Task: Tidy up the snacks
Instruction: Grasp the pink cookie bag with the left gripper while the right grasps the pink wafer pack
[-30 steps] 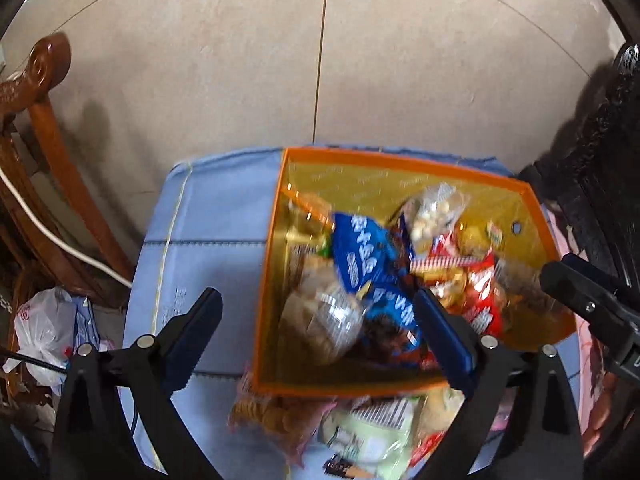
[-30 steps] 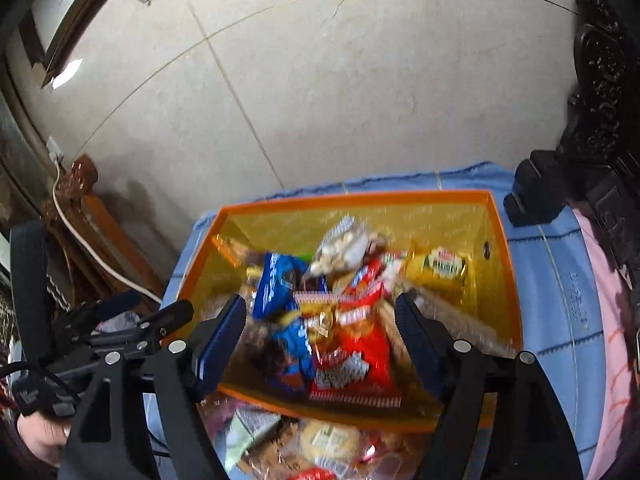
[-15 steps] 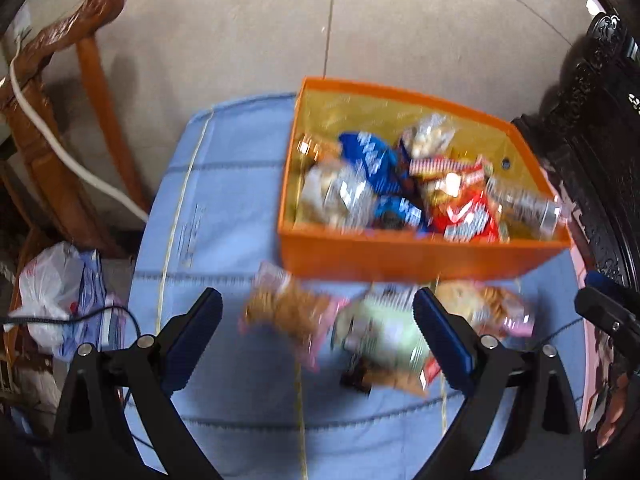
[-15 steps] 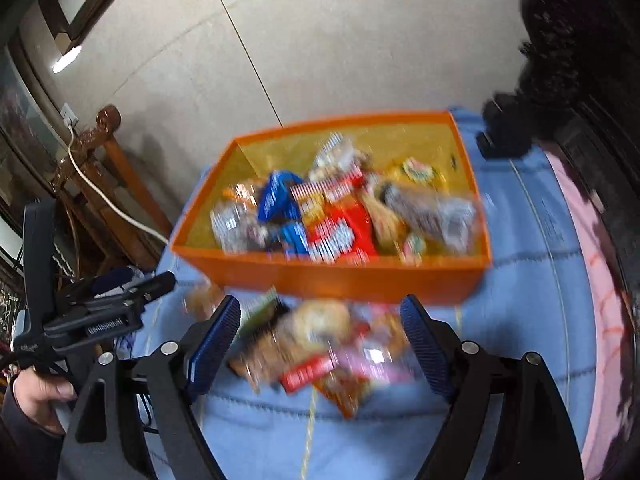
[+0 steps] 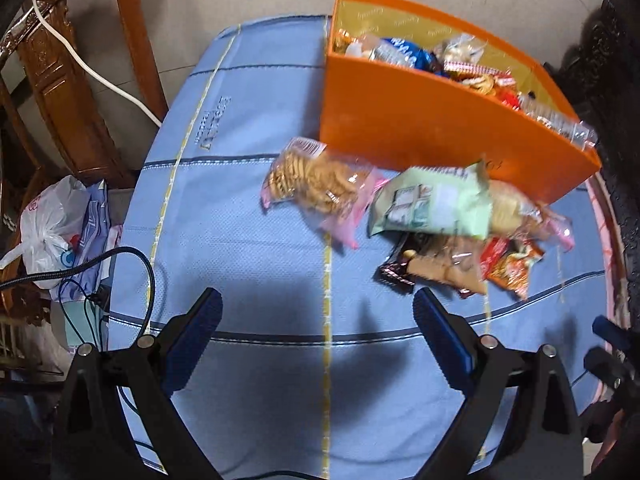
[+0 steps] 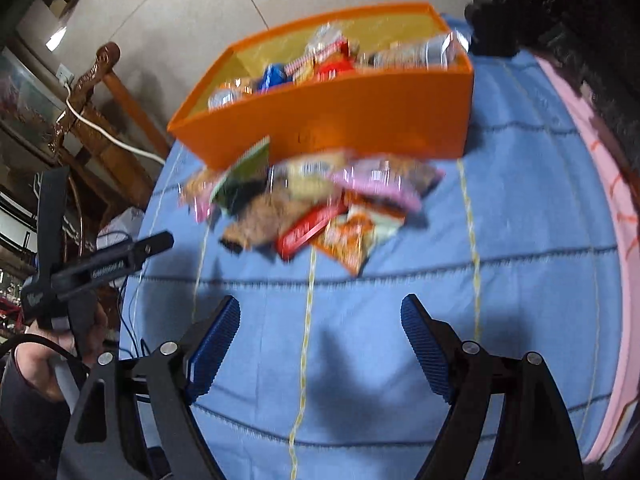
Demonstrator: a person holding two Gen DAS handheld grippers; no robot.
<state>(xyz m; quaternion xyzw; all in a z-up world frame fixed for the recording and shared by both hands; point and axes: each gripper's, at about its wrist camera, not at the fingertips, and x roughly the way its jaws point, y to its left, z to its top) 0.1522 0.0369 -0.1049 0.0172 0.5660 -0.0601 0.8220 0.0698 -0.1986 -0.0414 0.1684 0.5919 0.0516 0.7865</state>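
An orange box [image 5: 420, 120] [image 6: 340, 120] full of wrapped snacks stands at the far side of a blue cloth [image 5: 240, 240]. In front of its near wall lies a loose pile: a clear-pink cookie bag [image 5: 316, 184], a pale green packet [image 5: 436, 204], a dark bar [image 5: 396, 272] and a red-orange packet [image 5: 512, 268]. The blurred right wrist view shows a red bar [image 6: 308, 228] and an orange packet [image 6: 348, 240]. My left gripper [image 5: 316, 296] hovers open over bare cloth, short of the pile. My right gripper [image 6: 320, 300] is open too, nothing between its fingers.
A carved wooden chair [image 5: 60, 80] with a white cable [image 5: 104, 80] stands left of the table, a white plastic bag [image 5: 48, 224] below it. Dark carved furniture [image 5: 616, 80] lines the right side. A hand [image 6: 40, 360] holds the left gripper's handle.
Both grippers drew back from above the orange box toward the table's near side and sank lower. The loose pile now lies ahead of them. Both stayed open and empty.
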